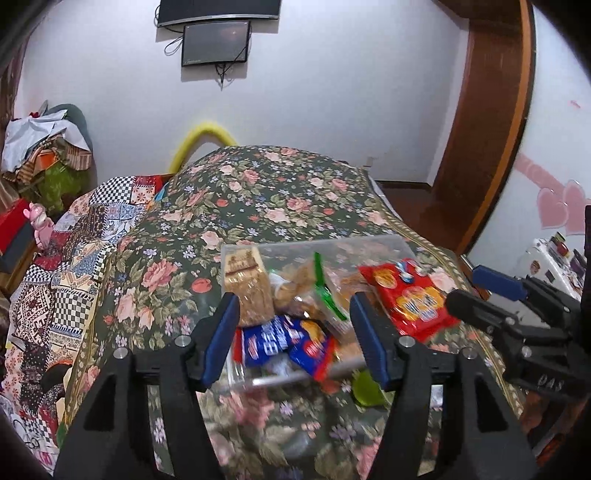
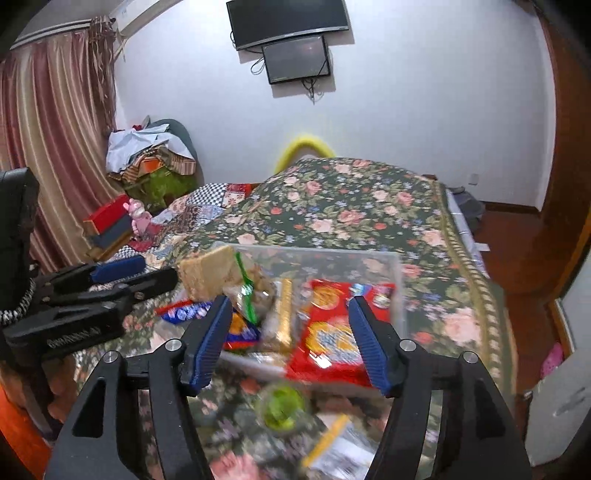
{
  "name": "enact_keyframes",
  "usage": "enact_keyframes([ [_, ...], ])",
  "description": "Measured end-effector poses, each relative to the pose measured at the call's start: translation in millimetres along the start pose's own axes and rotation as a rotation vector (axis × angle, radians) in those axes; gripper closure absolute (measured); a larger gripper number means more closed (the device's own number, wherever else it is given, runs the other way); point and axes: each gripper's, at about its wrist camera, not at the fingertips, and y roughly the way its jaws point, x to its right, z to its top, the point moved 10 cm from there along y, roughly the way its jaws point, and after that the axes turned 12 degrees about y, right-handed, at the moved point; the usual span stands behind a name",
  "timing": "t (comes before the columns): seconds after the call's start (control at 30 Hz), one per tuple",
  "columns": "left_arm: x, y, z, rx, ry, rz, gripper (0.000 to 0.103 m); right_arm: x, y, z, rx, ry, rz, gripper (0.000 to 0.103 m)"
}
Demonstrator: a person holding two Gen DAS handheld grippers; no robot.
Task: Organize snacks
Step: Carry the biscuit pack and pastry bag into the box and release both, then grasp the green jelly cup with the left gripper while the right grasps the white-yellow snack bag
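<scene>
- Clear plastic bin (image 1: 388,242) of snacks on floral bed cover (image 1: 258,192), just ahead of both claws.
- Left claw (image 1: 293,301) spread apart, nothing gripped, blue packet (image 1: 280,338) beyond.
- Right claw (image 2: 290,304) likewise parted, empty, red packet (image 2: 328,328) beyond.

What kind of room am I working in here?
Most likely a bedroom: a bed under a floral cover, curtains at the left, and a TV on the wall.
</scene>
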Motion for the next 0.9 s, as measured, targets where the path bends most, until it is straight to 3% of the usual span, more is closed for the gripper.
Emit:
enact_keyframes([
  [0.33, 42, -8, -41, -0.060, 0.007, -0.077, 0.035, 57, -23, -45, -0.057, 0.077, -0.083, 0.025],
  [0.6, 72, 23, -76, -0.156, 0.009, -0.131, 0.035, 91, 8, -104, -0.193, 0.134, -0.137, 0.025],
  [0.77, 89, 49, -87, -0.203, 0.021, -0.153, 0.035, 95, 27, -118, -0.249, 0.155, -0.117, 0.025],
  [0.9, 99, 72, -93, -0.240, 0.027, -0.169, 0.035, 94, 37, -127, -0.280, 0.151, -0.084, 0.035],
])
